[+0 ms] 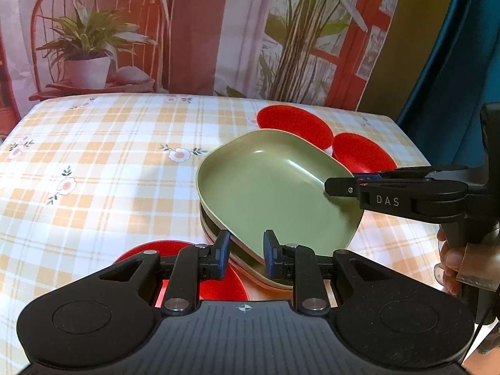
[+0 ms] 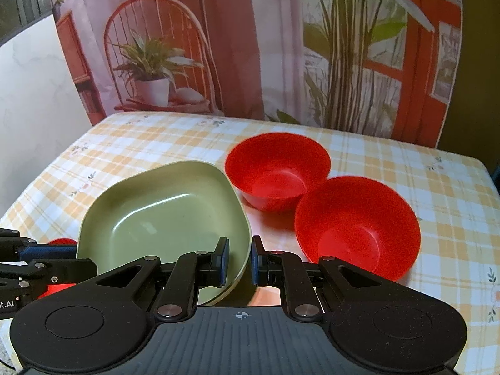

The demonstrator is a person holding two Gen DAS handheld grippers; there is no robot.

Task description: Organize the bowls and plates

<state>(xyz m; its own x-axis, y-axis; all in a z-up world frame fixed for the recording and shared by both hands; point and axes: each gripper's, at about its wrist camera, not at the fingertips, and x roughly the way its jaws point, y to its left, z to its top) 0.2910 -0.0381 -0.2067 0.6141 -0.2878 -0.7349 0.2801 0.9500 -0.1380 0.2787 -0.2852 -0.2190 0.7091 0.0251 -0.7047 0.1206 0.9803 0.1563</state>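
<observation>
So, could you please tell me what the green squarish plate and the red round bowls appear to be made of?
The green squarish plate looks like moulded plastic or melamine with a satin finish: soft highlights, uniform colour, thin rounded rim. The two red round bowls look like glossy thin plastic: saturated colour and diffuse sheen inside. Ceramic cannot be ruled out for the plate.

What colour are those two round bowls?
Red bowls, clearest in the right wrist view.

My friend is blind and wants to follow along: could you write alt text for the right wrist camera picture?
A black two-finger gripper straddles the near rim of a green squarish plastic plate, one finger inside and one outside. Two red round plastic bowls sit to its right on a yellow checked tablecloth. A second gripper enters at the left edge.
</observation>
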